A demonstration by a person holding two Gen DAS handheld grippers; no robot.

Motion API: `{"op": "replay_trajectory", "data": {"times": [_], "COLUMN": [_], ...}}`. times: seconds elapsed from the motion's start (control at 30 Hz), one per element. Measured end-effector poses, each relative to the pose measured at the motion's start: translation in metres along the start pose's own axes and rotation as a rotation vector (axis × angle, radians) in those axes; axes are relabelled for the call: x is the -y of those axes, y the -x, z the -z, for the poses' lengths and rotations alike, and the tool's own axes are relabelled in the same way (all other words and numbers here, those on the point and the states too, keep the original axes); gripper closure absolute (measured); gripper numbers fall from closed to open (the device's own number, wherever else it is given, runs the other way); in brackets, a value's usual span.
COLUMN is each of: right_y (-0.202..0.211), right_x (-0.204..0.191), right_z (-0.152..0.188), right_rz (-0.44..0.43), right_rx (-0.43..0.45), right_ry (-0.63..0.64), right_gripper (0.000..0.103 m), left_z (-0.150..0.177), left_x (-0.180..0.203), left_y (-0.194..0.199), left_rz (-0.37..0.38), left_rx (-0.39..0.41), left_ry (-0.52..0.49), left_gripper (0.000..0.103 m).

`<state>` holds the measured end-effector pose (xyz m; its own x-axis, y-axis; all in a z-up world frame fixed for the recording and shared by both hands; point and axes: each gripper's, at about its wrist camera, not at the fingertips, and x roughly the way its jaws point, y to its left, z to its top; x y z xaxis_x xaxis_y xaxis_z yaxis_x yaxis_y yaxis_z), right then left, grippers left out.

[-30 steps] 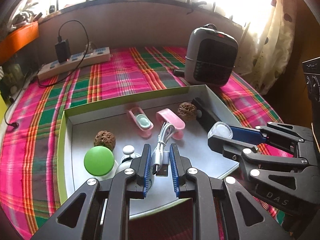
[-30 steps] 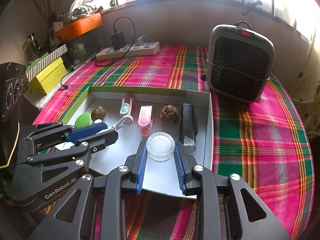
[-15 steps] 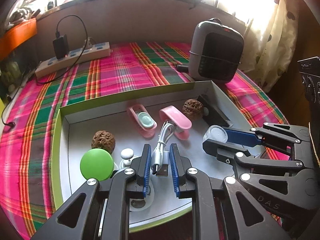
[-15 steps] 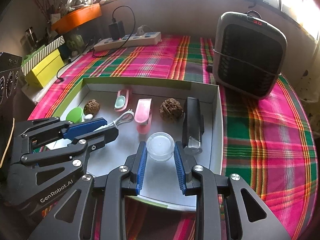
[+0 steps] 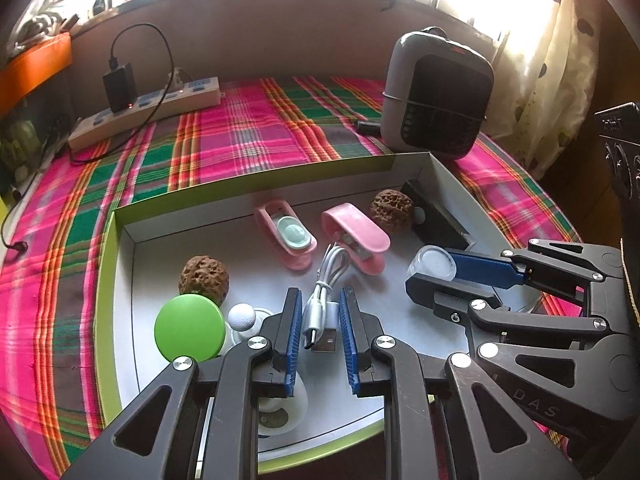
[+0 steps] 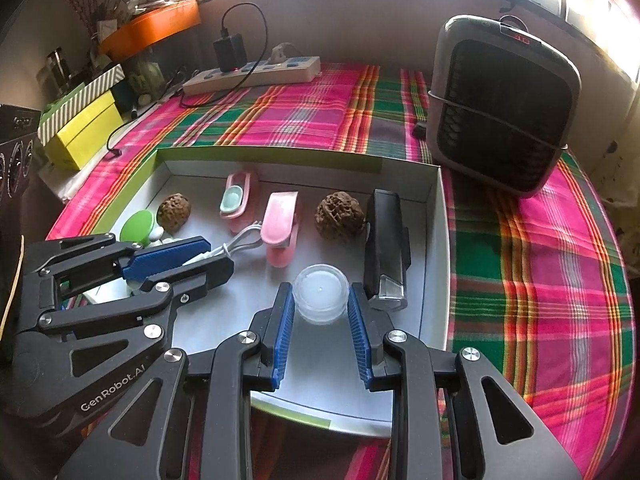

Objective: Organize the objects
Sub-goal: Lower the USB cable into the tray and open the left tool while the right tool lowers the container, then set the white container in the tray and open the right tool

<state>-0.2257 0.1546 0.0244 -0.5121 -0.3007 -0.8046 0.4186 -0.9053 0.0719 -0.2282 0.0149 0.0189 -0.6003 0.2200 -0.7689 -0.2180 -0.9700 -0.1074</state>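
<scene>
A shallow grey tray with a green rim [image 5: 248,182] [image 6: 272,156] lies on the plaid cloth. My left gripper [image 5: 319,300] [image 6: 218,256] is shut on a bundled white USB cable [image 5: 330,264], whose plugs hang between the blue pads just above the tray floor. To its right, my right gripper [image 6: 320,296] [image 5: 430,268] is shut on a small clear round jar [image 6: 321,292] [image 5: 432,262] over the tray's front right part.
In the tray lie two walnuts [image 5: 204,276] [image 5: 392,206], two pink clips [image 5: 286,232] [image 5: 356,236], a green round lid [image 5: 190,328], a white ball [image 5: 242,316] and a black block [image 6: 386,240]. A grey heater [image 6: 504,108] stands behind on the right, a power strip [image 5: 148,110] at the back left.
</scene>
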Motion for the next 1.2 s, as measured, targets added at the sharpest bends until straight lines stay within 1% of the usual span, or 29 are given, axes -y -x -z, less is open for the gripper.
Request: {"op": "replay_trajectory", "data": {"times": [0.57, 0.83, 0.9, 1.0, 1.03, 1.1, 1.17, 1.2], "right_y": [-0.003, -0.002, -0.002, -0.001, 0.000, 0.001, 0.003, 0.004], "right_x": [-0.004, -0.004, -0.004, -0.003, -0.002, -0.002, -0.002, -0.002], "right_z": [0.000, 0.000, 0.000, 0.001, 0.001, 0.002, 0.004, 0.005], "right_rz": [0.024, 0.023, 0.024, 0.029, 0.029, 0.030, 0.034, 0.034], "right_rx": [-0.013, -0.009, -0.008, -0.005, -0.004, 0.000, 0.005, 0.007], "right_ry": [0.013, 0.000, -0.005, -0.013, -0.017, -0.021, -0.022, -0.022], "right_gripper": [0.074, 0.074, 0.074, 0.074, 0.074, 0.070, 0.064, 0.063], "left_z": [0.000, 0.000, 0.000, 0.002, 0.003, 0.004, 0.004, 0.005], "left_x": [0.000, 0.000, 0.000, -0.002, -0.002, -0.002, -0.001, -0.001], "left_y": [-0.001, -0.001, 0.000, 0.002, 0.004, 0.007, 0.011, 0.014], "left_rz": [-0.006, -0.006, -0.009, -0.011, -0.012, -0.016, -0.029, -0.033], "left_rx": [-0.005, -0.006, -0.006, -0.008, -0.005, 0.001, 0.011, 0.016], "left_ry": [-0.003, -0.007, -0.003, 0.005, 0.005, 0.007, 0.008, 0.007], "left_gripper": [0.085, 0.081, 0.077, 0.074, 0.074, 0.073, 0.073, 0.073]}}
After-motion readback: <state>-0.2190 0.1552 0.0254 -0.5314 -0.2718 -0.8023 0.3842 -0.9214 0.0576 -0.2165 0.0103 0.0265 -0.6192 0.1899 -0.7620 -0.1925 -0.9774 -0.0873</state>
